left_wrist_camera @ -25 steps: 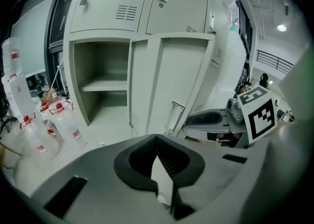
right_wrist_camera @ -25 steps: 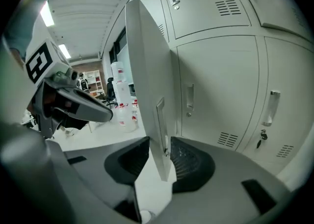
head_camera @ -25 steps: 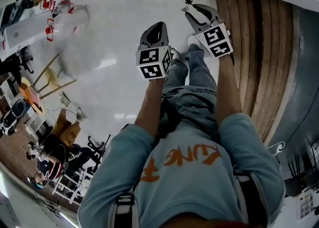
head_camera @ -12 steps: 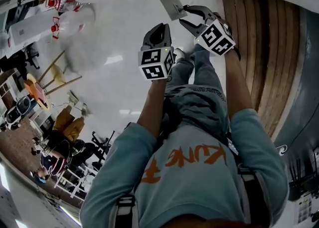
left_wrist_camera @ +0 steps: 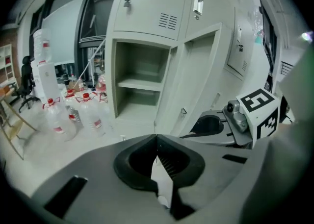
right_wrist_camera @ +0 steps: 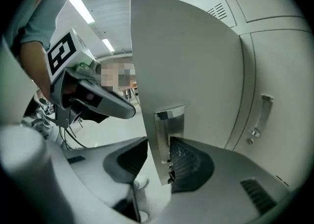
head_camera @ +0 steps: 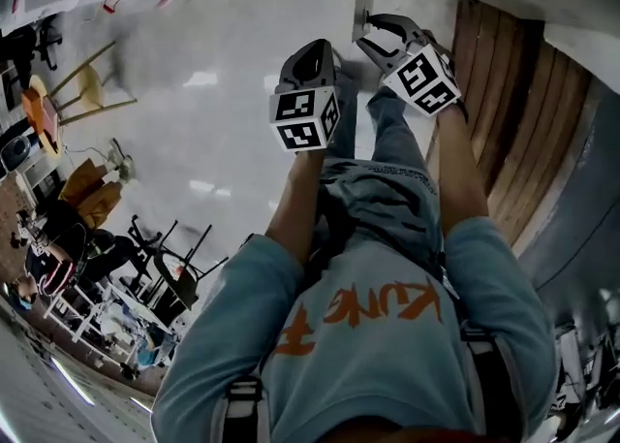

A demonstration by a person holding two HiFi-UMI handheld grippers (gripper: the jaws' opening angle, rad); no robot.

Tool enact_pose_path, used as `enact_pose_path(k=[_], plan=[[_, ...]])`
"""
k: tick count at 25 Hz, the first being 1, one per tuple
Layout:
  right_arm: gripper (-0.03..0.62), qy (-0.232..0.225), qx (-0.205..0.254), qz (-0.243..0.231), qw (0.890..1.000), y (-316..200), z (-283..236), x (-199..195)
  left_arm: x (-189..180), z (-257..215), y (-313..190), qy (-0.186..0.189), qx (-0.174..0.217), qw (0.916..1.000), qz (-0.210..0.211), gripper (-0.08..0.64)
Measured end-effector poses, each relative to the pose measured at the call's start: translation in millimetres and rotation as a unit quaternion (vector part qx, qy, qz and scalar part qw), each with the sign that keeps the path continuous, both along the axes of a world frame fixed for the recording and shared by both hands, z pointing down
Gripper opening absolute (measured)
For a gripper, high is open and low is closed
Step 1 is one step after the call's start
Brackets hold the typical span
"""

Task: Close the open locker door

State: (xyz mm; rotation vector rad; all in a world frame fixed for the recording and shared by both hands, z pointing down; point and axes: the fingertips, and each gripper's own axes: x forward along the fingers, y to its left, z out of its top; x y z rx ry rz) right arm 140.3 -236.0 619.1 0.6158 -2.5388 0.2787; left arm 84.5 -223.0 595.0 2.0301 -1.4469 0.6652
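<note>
Locker door [right_wrist_camera: 186, 61]: swung out from its cabinet, its free edge turned toward the person.
Latch plate [right_wrist_camera: 169, 125]: metal, set on the door's free edge.
Right gripper [right_wrist_camera: 158, 144]: jaws apart, having just been opening. They straddle the door's free edge at the latch plate. One pad sits just beside the plate and the other stands clear of the door, so nothing is clamped.
Left gripper [left_wrist_camera: 157, 138]: jaws together with nothing between them. It is near the door's free edge, just beside the right gripper, and is aimed at the door's hinge side.
Open compartment [left_wrist_camera: 140, 61]: at the door's hinge side, with one shelf [left_wrist_camera: 140, 85] across it.
Water bottles [left_wrist_camera: 59, 115]: on the floor beyond the compartment, well apart from the door.
Handle [right_wrist_camera: 261, 115]: on a closed neighbouring locker, behind the door.
</note>
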Motion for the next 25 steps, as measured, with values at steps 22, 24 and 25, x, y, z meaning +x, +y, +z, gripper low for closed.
enact_pose_path(k=[22, 24, 25], plan=[[0.114, -0.007, -0.020, 0.046, 0.999, -95, -9, -158, -167, -19, -70, 0.022, 0.011, 0.9943, -0.103, 0.021], [0.109, -0.008, -0.017, 0.064, 0.998, -107, -10, -166, -179, -22, -82, 0.023, 0.016, 0.9945, -0.102, 0.021], [0.107, -0.008, -0.015, 0.073, 0.997, -114, -9, -170, -185, -24, -88, 0.023, 0.018, 0.9944, -0.101, 0.021]])
